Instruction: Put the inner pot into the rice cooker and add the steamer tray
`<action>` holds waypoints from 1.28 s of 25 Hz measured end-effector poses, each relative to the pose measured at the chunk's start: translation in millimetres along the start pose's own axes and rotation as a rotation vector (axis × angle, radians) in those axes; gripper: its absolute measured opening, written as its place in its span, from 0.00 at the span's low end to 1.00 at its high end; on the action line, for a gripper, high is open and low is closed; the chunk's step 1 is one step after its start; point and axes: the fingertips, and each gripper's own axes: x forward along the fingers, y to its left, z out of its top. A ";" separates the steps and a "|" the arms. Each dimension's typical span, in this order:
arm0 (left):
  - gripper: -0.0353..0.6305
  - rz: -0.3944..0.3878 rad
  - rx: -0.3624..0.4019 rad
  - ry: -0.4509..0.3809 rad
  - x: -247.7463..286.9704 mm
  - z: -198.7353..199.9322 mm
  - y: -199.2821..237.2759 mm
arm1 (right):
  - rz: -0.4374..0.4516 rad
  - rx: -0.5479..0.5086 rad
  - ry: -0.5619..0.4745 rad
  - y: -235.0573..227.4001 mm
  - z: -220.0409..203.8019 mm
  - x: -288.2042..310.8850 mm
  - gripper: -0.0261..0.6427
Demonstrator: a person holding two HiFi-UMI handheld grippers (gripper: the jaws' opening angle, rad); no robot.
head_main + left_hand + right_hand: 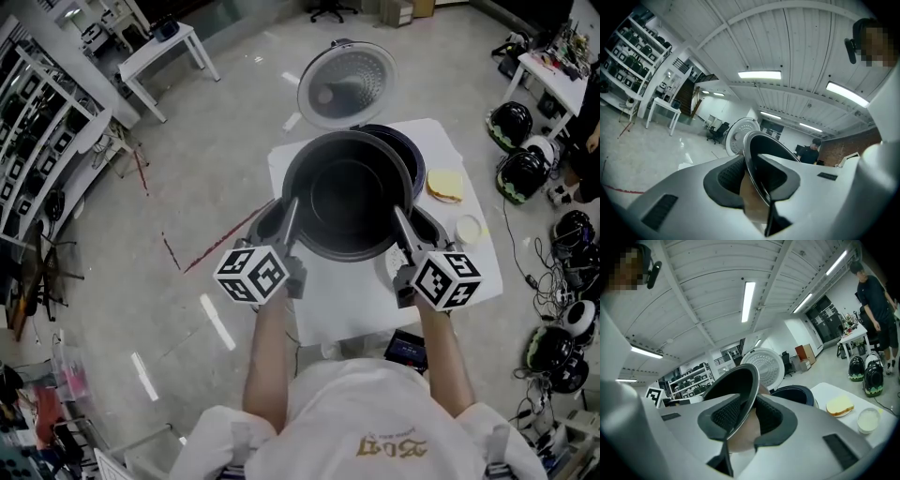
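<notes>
Head view, inner pot (pixel 347 199) upright, mouth up

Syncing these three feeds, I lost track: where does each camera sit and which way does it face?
Head view: on the person's head, facing steeply down at the inner pot above the table; forearms, left claw and right claw show.
Left gripper view: on the left claw, looking along its jaws, shut on the pot's rim.
Right gripper view: on the right claw, likewise, opposite rim.
Shared: both gripper views show the rice cooker lid.
</notes>
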 end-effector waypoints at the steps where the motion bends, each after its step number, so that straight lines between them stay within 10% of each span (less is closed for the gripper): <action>1: 0.20 0.007 0.000 0.000 4.5 0.2 -0.7 | 0.006 0.001 0.003 -4.1 2.3 2.7 0.21; 32: 0.20 0.164 -0.023 -0.016 121.4 -16.1 -18.1 | 0.142 0.022 0.089 -122.6 50.6 74.5 0.21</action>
